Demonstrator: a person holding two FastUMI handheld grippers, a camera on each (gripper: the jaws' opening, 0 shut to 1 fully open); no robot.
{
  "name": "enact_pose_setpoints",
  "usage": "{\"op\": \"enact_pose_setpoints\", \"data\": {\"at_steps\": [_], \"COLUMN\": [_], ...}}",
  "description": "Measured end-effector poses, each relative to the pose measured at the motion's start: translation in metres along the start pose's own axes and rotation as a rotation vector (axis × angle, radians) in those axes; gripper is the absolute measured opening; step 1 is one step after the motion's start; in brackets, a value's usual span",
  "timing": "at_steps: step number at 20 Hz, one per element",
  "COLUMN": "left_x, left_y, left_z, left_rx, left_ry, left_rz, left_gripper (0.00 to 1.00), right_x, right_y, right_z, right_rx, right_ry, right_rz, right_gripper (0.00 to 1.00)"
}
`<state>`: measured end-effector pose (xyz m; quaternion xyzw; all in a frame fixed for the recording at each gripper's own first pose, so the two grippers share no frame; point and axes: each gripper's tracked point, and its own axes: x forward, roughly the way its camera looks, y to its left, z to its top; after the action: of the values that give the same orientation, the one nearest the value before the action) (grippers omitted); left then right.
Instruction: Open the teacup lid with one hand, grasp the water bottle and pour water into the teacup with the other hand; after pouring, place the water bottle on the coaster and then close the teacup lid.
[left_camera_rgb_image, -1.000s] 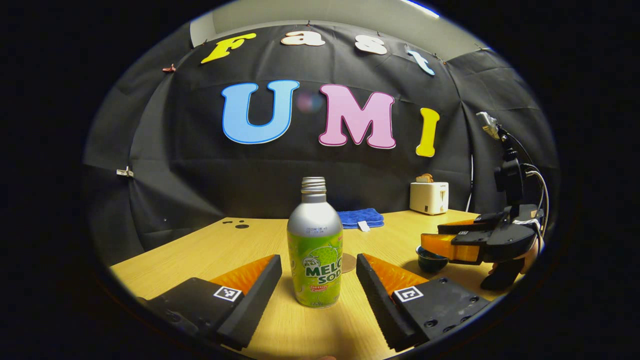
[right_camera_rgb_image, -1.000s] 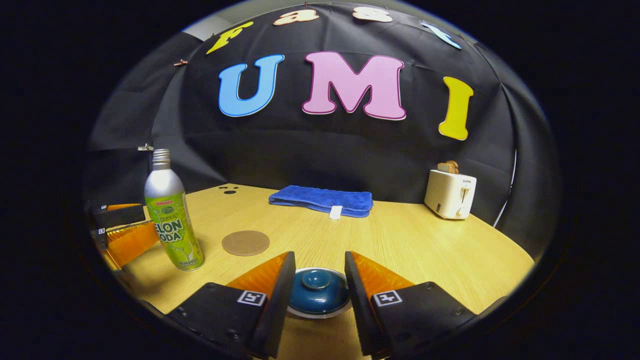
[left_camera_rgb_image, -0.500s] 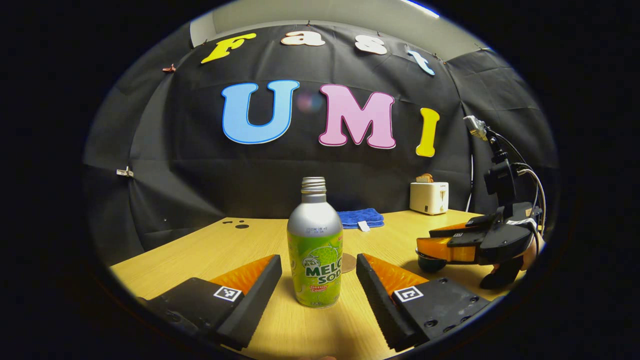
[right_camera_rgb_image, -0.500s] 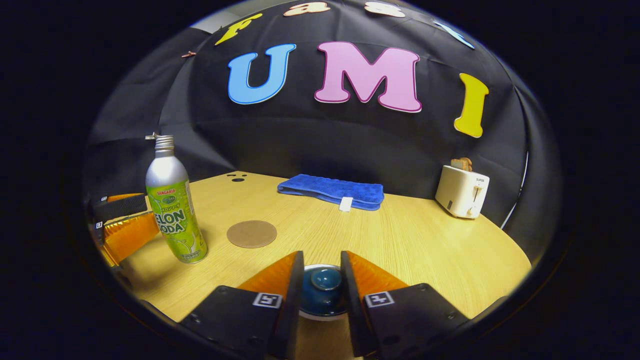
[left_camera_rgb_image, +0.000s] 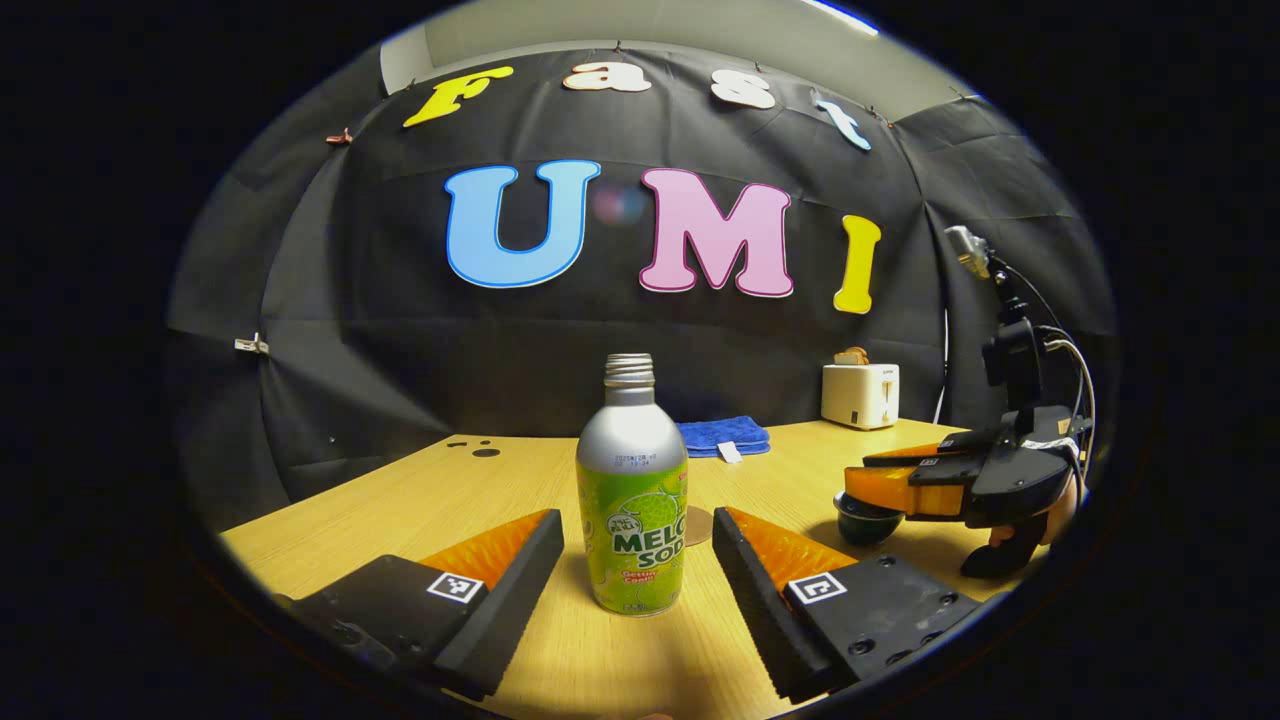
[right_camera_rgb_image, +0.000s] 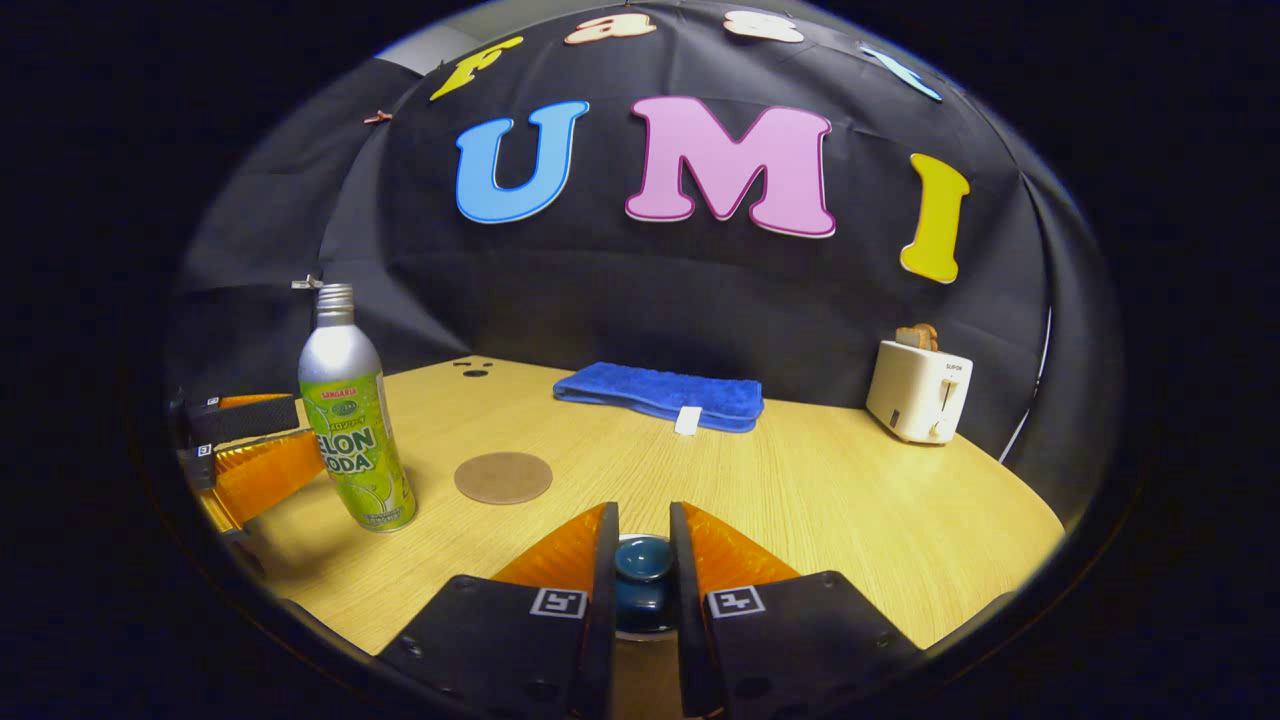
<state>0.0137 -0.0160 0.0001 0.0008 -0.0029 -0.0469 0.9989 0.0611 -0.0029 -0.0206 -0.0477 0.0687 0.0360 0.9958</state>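
A light wooden table (right_camera_rgb_image: 850, 500) is carrying everything in the booth. The melon soda bottle (left_camera_rgb_image: 632, 500) is standing upright and uncapped between the spread fingers of the left gripper (left_camera_rgb_image: 640, 560), which is gaping wide and touching nothing. It is probably smooth metal, slippery and sloshing if full, so the broad labelled belly looks like the safest hold. A blue folded towel (right_camera_rgb_image: 660, 396) and a white toaster (right_camera_rgb_image: 918, 392) are sitting at the back. The round cork coaster (right_camera_rgb_image: 503, 477) is lying bare just beside the bottle. The right gripper (right_camera_rgb_image: 640, 560) is closing around the knob of the blue teacup lid (right_camera_rgb_image: 641, 558); whether both fingers are pressing it cannot be told. The lid looks ceramic, hard, glazed and breakable, so a straight lift by the knob seems wise.
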Motion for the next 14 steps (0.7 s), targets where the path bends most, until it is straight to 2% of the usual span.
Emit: {"op": "enact_pose_setpoints", "data": {"at_steps": [5,6,10,14], "left_x": [0.004,0.005,0.015,0.032], "left_y": [-0.003,-0.004,-0.004,0.003], "left_z": [0.0,-0.001,0.0,0.0], "left_rx": [0.0,-0.001,-0.001,-0.002], "left_ry": [0.0,0.0,0.0,0.003], "left_rz": [-0.005,-0.007,-0.011,0.026], "left_gripper": [0.95,0.95,0.95,0.95], "right_x": [-0.018,-0.019,-0.021,-0.029], "right_y": [-0.015,-0.019,-0.028,-0.036], "right_z": [0.018,0.013,0.014,0.013], "right_rx": [0.072,0.108,0.096,0.098], "right_ry": [-0.145,-0.134,-0.139,-0.139], "right_rz": [-0.042,-0.05,-0.077,-0.091], "right_gripper": [0.29,0.29,0.28,0.28]}}
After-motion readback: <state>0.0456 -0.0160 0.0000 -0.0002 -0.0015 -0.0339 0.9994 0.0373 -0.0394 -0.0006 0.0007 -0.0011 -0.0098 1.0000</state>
